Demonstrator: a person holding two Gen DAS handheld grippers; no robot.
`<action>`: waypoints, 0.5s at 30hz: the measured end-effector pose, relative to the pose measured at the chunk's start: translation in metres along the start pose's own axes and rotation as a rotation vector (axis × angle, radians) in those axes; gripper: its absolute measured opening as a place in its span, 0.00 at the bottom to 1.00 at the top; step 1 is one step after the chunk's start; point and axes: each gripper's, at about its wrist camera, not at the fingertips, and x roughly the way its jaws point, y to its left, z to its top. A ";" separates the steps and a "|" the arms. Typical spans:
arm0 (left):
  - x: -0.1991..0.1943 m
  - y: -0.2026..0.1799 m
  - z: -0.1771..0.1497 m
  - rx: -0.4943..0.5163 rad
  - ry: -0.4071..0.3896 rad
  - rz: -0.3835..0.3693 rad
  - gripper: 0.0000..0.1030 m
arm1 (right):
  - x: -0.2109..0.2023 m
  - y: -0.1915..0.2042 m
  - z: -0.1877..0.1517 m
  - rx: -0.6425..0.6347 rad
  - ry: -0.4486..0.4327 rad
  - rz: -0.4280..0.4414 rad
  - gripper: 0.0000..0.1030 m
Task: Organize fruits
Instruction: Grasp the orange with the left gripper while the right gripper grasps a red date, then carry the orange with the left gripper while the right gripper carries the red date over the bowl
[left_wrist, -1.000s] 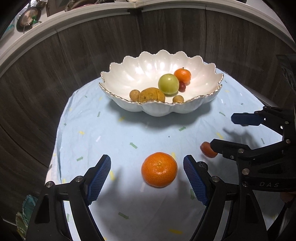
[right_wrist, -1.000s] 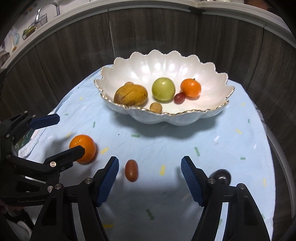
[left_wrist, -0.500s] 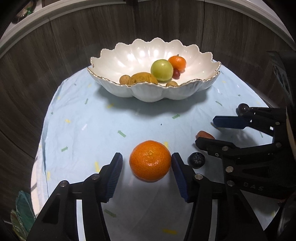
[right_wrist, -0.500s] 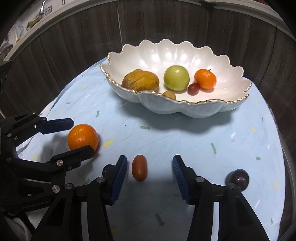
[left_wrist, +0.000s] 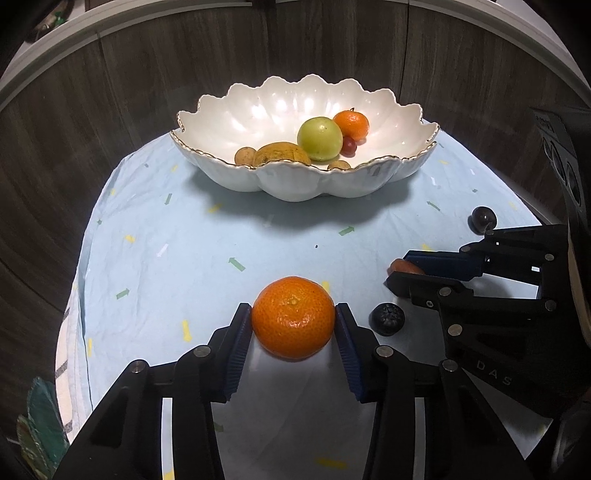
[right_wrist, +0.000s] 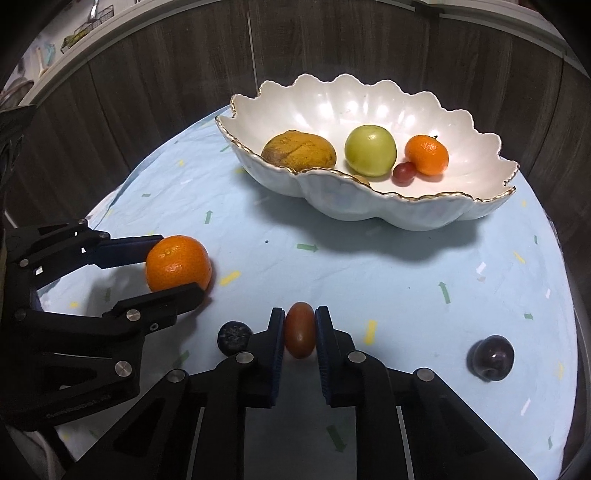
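Note:
A white scalloped bowl (left_wrist: 384, 177) (right_wrist: 436, 208) at the back of the table holds a green apple (left_wrist: 319, 138), a small mandarin (left_wrist: 351, 123), a yellow-brown fruit (right_wrist: 299, 150), a red grape (right_wrist: 403, 172) and small brown fruits. My left gripper (left_wrist: 293, 317) (right_wrist: 173, 266) is shut on a large orange (left_wrist: 293, 317) (right_wrist: 177, 264) at table level. My right gripper (right_wrist: 300, 328) (left_wrist: 400, 271) is shut on a small oblong red-brown fruit (right_wrist: 300, 329) (left_wrist: 404, 266), also low over the cloth.
A dark bumpy berry (left_wrist: 387, 319) (right_wrist: 233, 336) lies between the two grippers. A dark purple plum (right_wrist: 490, 357) (left_wrist: 482, 218) lies at the right. The round table has a light blue cloth (left_wrist: 184, 240); dark wood panels stand behind.
Both grippers moved forward and closed: the left one onto the orange, the right one onto the red-brown fruit. The fruits in the bowl have not moved.

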 end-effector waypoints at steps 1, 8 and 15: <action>-0.001 0.000 0.000 -0.001 -0.001 0.001 0.43 | 0.000 -0.001 0.001 0.003 0.001 0.002 0.17; -0.009 0.001 0.007 -0.008 -0.018 0.011 0.42 | -0.013 -0.006 0.005 0.031 0.003 0.013 0.17; -0.022 0.001 0.017 -0.020 -0.038 0.017 0.42 | -0.030 -0.010 0.014 0.060 -0.028 0.017 0.17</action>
